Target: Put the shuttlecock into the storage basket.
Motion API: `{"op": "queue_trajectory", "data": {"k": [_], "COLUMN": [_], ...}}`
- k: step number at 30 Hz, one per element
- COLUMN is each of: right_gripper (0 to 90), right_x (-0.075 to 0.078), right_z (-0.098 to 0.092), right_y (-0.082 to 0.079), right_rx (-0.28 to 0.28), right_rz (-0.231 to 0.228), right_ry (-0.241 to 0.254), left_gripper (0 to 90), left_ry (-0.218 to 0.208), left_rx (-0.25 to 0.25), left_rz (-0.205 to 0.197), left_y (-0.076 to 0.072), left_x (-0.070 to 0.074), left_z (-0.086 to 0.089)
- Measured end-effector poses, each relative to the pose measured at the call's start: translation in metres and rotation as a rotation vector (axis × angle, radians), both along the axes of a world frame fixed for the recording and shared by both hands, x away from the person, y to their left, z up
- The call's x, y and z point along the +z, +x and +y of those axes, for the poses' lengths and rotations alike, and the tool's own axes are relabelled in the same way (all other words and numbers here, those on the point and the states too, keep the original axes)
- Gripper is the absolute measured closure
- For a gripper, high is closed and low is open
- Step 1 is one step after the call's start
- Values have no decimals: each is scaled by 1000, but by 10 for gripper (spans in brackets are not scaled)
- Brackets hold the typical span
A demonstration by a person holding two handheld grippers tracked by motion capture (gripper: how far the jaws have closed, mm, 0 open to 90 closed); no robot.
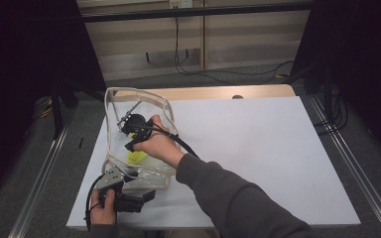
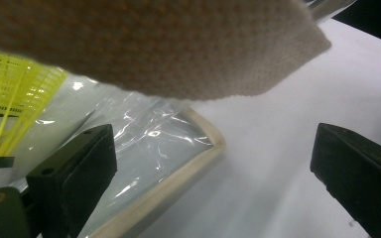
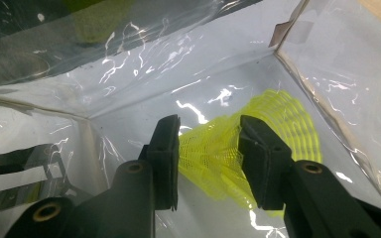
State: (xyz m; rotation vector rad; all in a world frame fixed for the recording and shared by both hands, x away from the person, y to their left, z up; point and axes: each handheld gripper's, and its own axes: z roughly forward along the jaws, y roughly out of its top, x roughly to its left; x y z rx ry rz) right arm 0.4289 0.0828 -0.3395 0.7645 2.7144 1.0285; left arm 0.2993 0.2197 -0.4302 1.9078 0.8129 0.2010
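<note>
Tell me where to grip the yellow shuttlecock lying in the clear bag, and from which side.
Grip the yellow shuttlecock across its narrow mesh waist, coming down through the clear bag's open top. It lies on its side, flared skirt away, so the right gripper's jaws probably straddle the waist best there.

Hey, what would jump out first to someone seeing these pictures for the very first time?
The neon yellow shuttlecock stands out, lying inside the clear plastic bag at the white table's left side. The right tool reaches into the bag with its jaws on either side of the shuttlecock's mesh skirt. The left tool sits at the bag's near edge, jaws wide apart.
</note>
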Motion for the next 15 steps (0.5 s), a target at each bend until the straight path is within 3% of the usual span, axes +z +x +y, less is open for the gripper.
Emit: {"op": "queue_trajectory", "data": {"k": [15], "right_gripper": [514], "right_x": [1], "right_z": [-3], "right_y": [2], "right_rx": [-39], "right_rz": [5], "right_ry": [0], "left_gripper": [41], "left_ry": [0], "left_rx": [-2], "left_rz": [-2], "left_y": [0], "left_x": [0], "left_z": [0]}}
